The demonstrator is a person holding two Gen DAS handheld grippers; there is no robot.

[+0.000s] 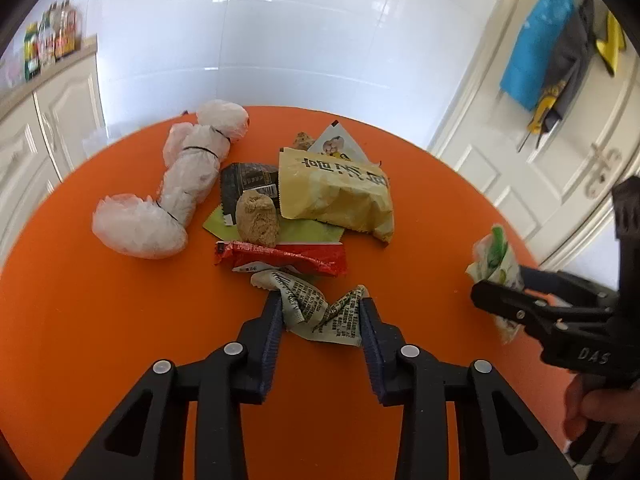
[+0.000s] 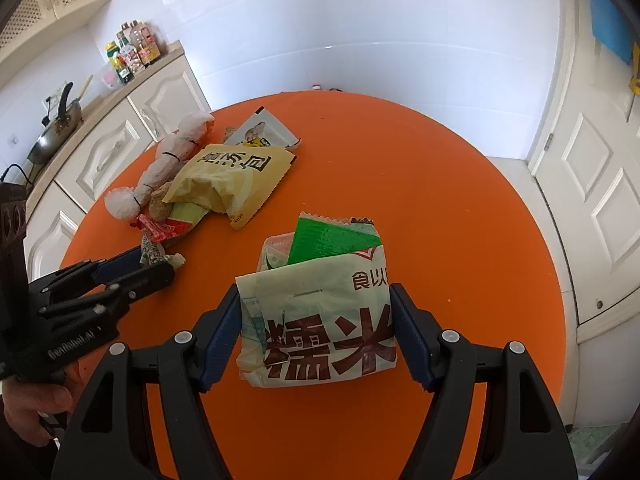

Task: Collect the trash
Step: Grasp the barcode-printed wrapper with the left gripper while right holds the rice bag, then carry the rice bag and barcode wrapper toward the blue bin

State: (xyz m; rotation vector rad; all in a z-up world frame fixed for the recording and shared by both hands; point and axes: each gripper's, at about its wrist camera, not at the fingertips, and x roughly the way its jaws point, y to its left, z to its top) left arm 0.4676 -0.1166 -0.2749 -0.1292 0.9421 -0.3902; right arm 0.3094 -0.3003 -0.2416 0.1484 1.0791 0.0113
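A crumpled printed wrapper [image 1: 320,312] is pinched by the left gripper [image 1: 322,314] jaws on the orange worktop [image 1: 120,320], while the pale bag [image 2: 320,320] is held open-mouthed by the right gripper [image 2: 316,332] jaws, so lifting and dropping in is judged next.

On the orange table [image 1: 100,320], the left gripper [image 1: 322,312] has its two fingers [image 1: 272,320] pressed against the ends of a crumpled printed wrapper [image 1: 320,308]. Just beyond it lie a red wrapper [image 1: 288,258], a brown lump [image 1: 258,220], a dark packet [image 1: 244,188] and a yellow bag [image 1: 336,196]. A white plastic bundle [image 1: 180,184] tied with black bands lies to the left. At the right edge, the right gripper [image 1: 504,304] holds a pale green-printed bag [image 1: 496,256].
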